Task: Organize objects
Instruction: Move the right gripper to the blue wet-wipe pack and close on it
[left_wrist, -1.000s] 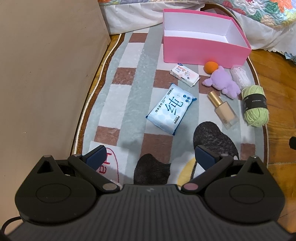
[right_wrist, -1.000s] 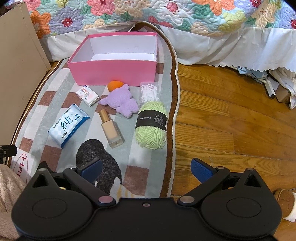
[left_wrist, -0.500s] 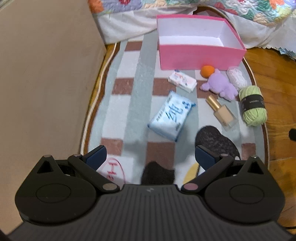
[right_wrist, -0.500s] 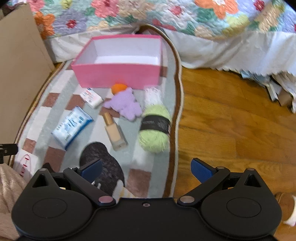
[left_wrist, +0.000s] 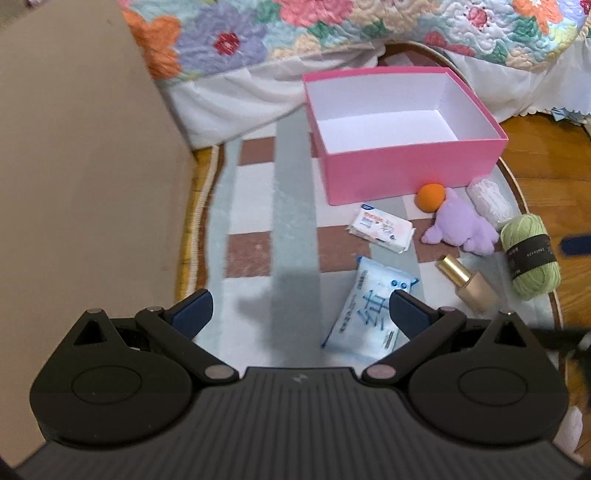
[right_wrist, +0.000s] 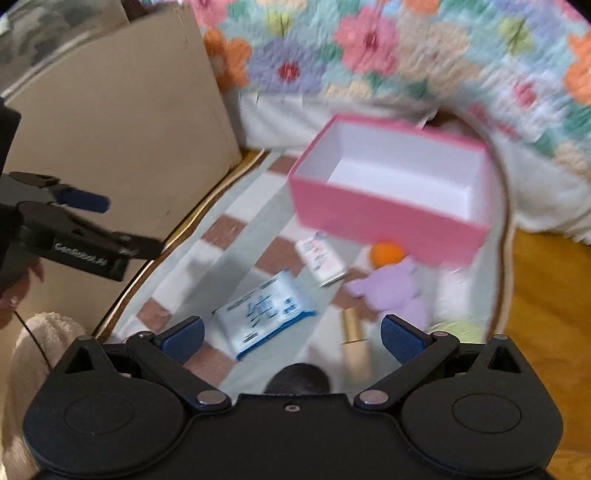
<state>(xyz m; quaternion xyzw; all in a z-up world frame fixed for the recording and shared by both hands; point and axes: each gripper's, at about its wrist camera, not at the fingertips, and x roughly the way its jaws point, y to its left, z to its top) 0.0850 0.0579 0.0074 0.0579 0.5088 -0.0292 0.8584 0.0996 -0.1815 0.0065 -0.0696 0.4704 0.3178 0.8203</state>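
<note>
An empty pink box (left_wrist: 406, 173) (right_wrist: 384, 214) stands at the far end of the rug. In front of it lie a small white tissue pack (left_wrist: 380, 229), a blue wipes pack (left_wrist: 369, 314) (right_wrist: 264, 314), an orange sponge (left_wrist: 430, 196), a purple plush (left_wrist: 461, 229), a white cotton swab pack (left_wrist: 487, 195), green yarn (left_wrist: 530, 254) and a foundation bottle (left_wrist: 469, 284). My left gripper (left_wrist: 299, 314) is open and empty, just left of the wipes pack. My right gripper (right_wrist: 291, 338) is open and empty, above the wipes pack and the bottle (right_wrist: 354, 332).
A beige board (left_wrist: 81, 166) stands along the rug's left side. A bed with a floral quilt (left_wrist: 332, 33) is behind the box. Wooden floor (left_wrist: 546, 147) lies to the right. The left gripper shows at the left edge of the right wrist view (right_wrist: 74, 221).
Both grippers have moved forward towards the objects. The right gripper has swung left over the rug and its view is blurred. Nothing was taken hold of.
</note>
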